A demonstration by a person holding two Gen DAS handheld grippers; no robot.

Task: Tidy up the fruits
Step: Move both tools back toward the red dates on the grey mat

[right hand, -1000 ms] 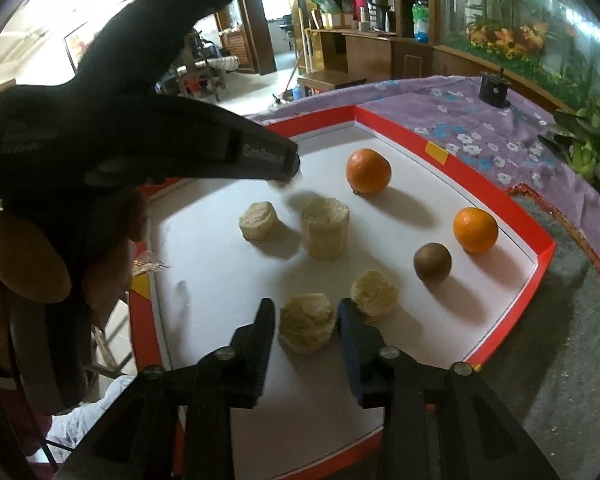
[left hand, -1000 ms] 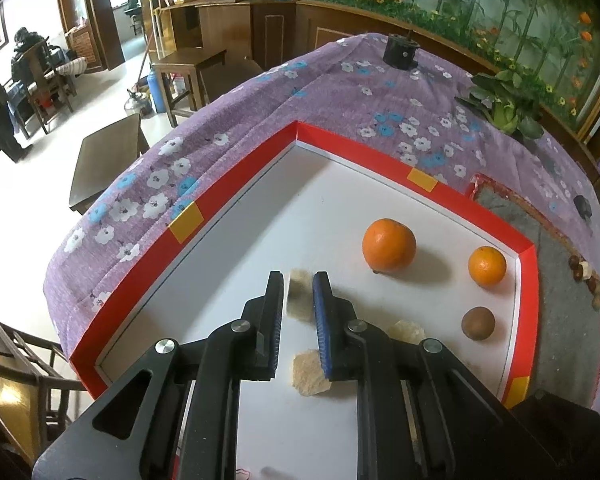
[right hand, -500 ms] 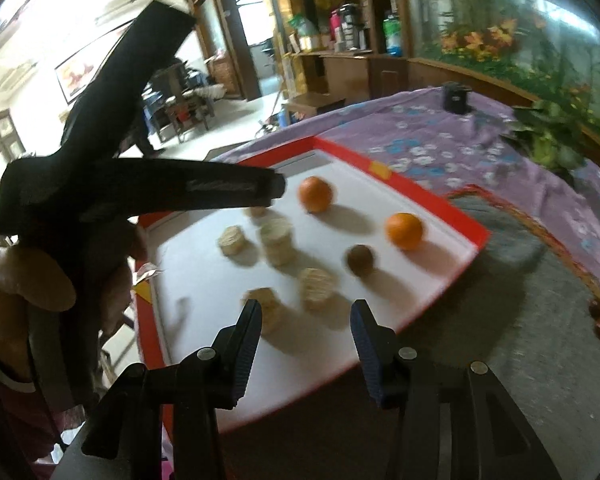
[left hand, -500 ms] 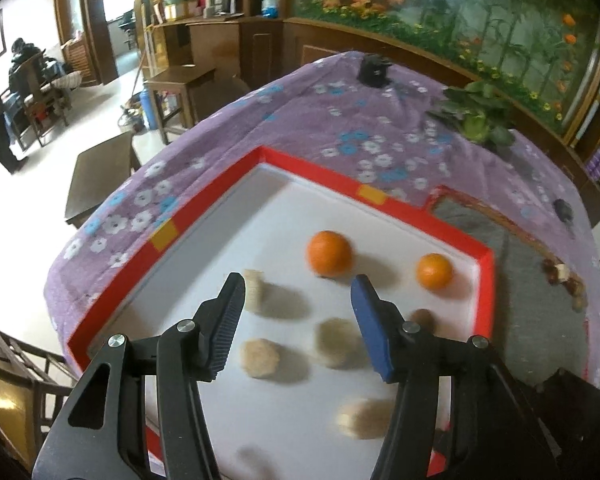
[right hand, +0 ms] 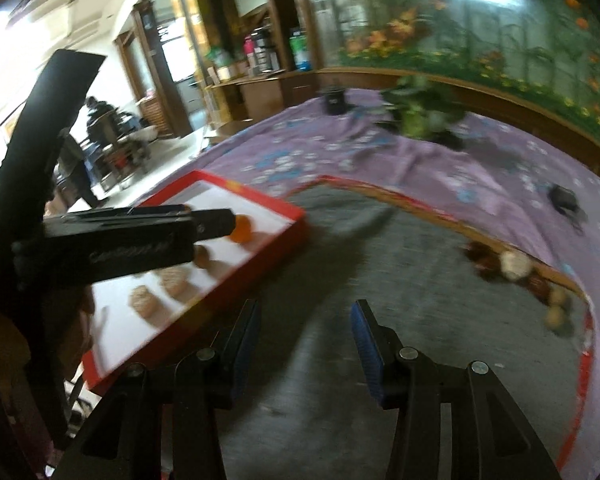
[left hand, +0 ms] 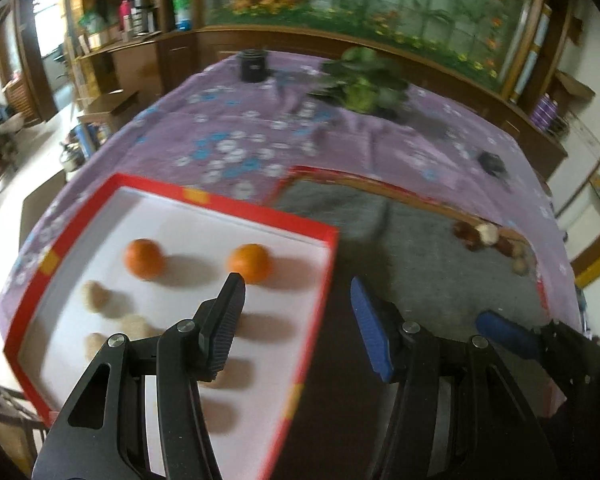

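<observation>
A red-rimmed white tray (left hand: pixel 260 212) holds two oranges (left hand: pixel 144 258) (left hand: pixel 249 263) and several pale round pieces (left hand: pixel 96 296); it also shows in the right wrist view (right hand: pixel 292 216). A pile of small brown and pale fruits (left hand: pixel 488 238) lies at the far edge of the grey mat (left hand: pixel 420 248), also in the right wrist view (right hand: pixel 512 266). My left gripper (left hand: pixel 298 304) is open and empty above the tray's right edge. My right gripper (right hand: pixel 304 328) is open and empty over the grey mat (right hand: pixel 360 264). The left gripper's body (right hand: pixel 120 240) crosses the right wrist view.
A purple flowered cloth (left hand: pixel 240 136) covers the table. A green plant (left hand: pixel 364 88) and a black cup (left hand: pixel 254 65) stand at the back. A small dark object (left hand: pixel 492 162) lies right on the cloth. Wooden cabinets and a fish tank stand behind.
Both grippers opened, let go of the pale pieces, rose and swung right from the tray towards the grey mat. The views are blurred with motion.
</observation>
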